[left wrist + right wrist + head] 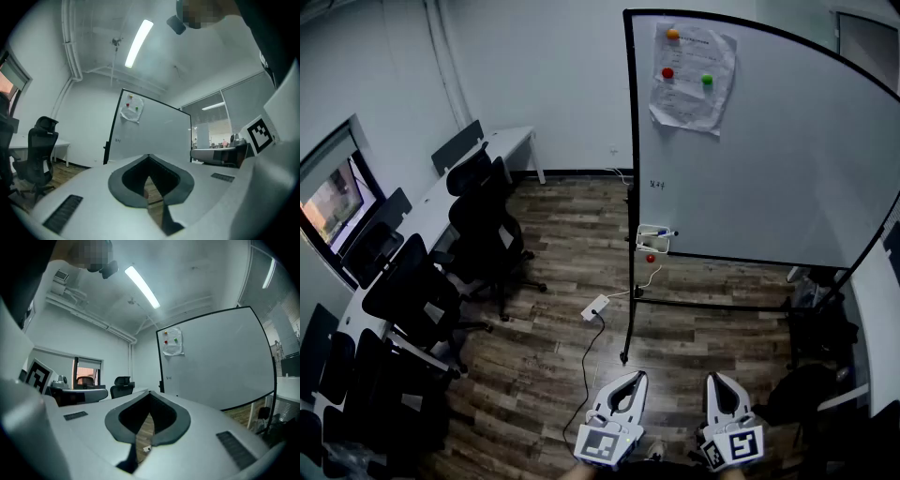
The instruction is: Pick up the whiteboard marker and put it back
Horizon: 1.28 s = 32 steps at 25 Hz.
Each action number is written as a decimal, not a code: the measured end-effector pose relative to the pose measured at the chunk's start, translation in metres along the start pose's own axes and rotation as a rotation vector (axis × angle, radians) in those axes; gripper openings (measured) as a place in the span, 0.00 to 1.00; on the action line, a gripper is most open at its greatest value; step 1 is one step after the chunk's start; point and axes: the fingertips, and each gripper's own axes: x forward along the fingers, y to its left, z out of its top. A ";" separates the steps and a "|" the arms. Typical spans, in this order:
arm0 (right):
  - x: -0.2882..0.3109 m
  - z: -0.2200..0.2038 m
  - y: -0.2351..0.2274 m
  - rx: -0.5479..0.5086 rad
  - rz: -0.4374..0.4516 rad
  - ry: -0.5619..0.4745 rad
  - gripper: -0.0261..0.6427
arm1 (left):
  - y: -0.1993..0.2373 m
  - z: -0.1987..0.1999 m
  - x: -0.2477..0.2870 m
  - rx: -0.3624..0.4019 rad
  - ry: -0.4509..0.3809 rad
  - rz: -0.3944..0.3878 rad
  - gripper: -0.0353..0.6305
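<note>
Standing on the wood floor (553, 319), the whiteboard (769, 159) fills the right side. Well short of it, the left tool (638, 376) and right tool (713, 378) sit side by side, each with jaws pressed together on nothing. A small tray (649, 246) hangs at the whiteboard's lower left corner; the whiteboard marker (662, 233) lies across its top.

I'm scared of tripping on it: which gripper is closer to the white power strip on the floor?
Left. In the head view the left gripper is just below-right of the white power strip; the right gripper is farther right.
</note>
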 end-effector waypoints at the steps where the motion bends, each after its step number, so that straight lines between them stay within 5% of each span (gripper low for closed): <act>1: 0.000 -0.001 0.001 0.001 -0.001 0.000 0.06 | 0.000 -0.001 -0.001 0.002 0.002 -0.001 0.06; 32: -0.018 -0.009 -0.035 0.045 0.046 0.004 0.06 | -0.026 -0.023 0.008 -0.001 0.058 0.084 0.07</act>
